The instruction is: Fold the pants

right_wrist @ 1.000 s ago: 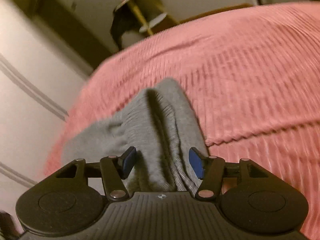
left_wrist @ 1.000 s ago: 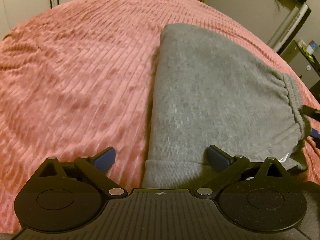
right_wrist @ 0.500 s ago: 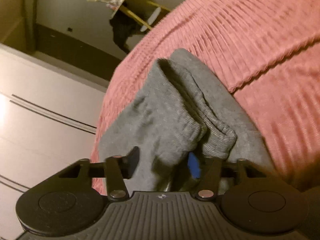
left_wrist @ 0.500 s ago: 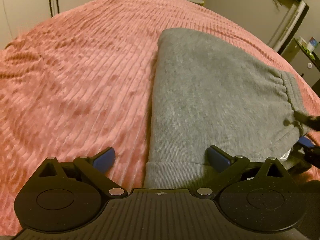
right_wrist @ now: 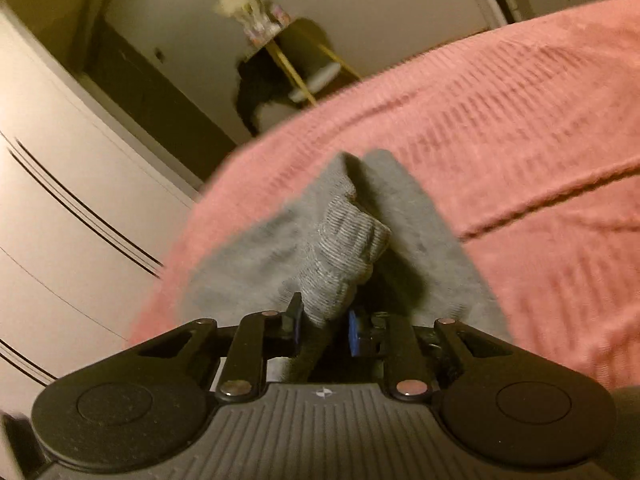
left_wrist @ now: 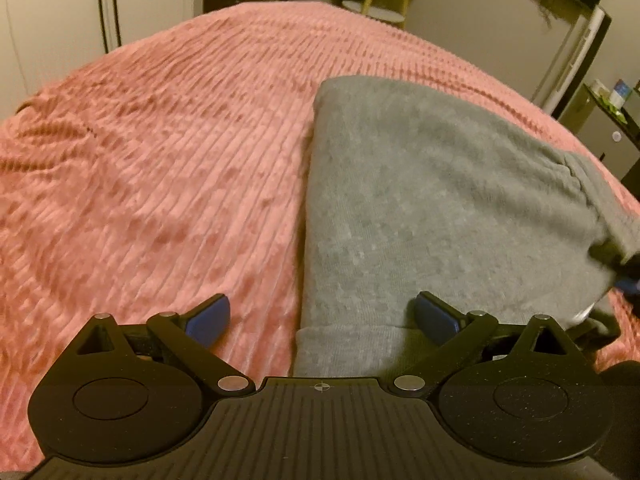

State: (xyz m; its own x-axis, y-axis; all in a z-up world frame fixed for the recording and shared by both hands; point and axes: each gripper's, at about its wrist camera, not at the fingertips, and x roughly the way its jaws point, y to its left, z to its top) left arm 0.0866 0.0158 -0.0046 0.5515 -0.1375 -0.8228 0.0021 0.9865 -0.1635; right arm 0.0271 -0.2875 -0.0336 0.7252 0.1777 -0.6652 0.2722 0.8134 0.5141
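Observation:
Grey sweatpants (left_wrist: 440,200) lie folded on a pink ribbed bedspread (left_wrist: 160,160). My left gripper (left_wrist: 322,316) hovers open over the near cuff end; the pants' left edge runs between its blue pads, which touch nothing. In the right wrist view the ribbed waistband (right_wrist: 348,240) is bunched and raised off the pants (right_wrist: 248,264). My right gripper (right_wrist: 324,326) has its jaws closing on that waistband, and the pads pinch the fabric. At the right edge of the left wrist view, the right gripper (left_wrist: 624,276) shows as a dark blur at the waistband corner.
The bedspread (right_wrist: 520,160) has a raised seam on the right. White wardrobe doors (right_wrist: 60,200) stand beyond the bed's left edge. A small stand with yellow legs (right_wrist: 312,72) is past the far edge. A dark shelf with small items (left_wrist: 612,120) sits at the right.
The right gripper's jaws narrowed from wide apart to pinching the waistband, which bunched and rose. In the left wrist view the waistband corner was drawn rightward. The left gripper stayed open and hardly moved.

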